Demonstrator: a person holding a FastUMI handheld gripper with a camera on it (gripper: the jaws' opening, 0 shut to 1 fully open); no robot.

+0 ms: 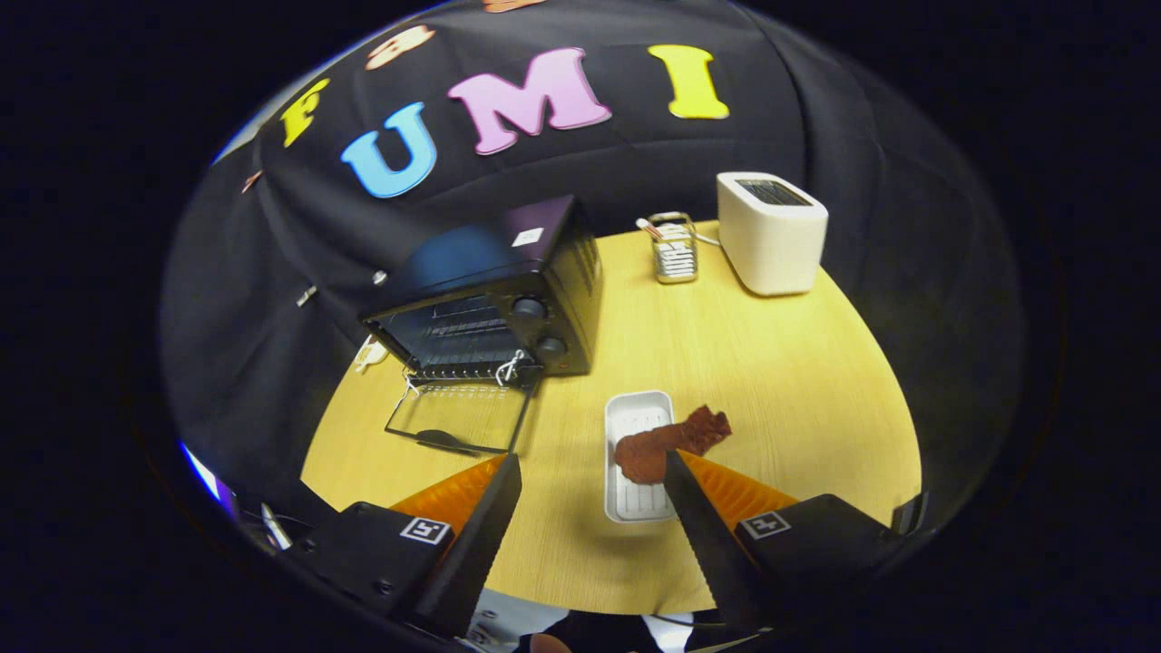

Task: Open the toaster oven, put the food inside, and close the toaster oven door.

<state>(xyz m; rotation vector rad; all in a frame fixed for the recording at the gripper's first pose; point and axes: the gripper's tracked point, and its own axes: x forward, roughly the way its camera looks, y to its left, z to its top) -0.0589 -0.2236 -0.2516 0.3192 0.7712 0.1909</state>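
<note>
While fingers gape, food rests on tray.

A black cloth wall is hanging in soft folds behind and around the scene, closing the booth in on all sides. A round-edged table with a pale yellow wood-grain top is standing in front of it, lit evenly from above. Light is glancing off the cloth's creases, while a thin strip of brighter light is showing at the cloth's lower edge.
</note>
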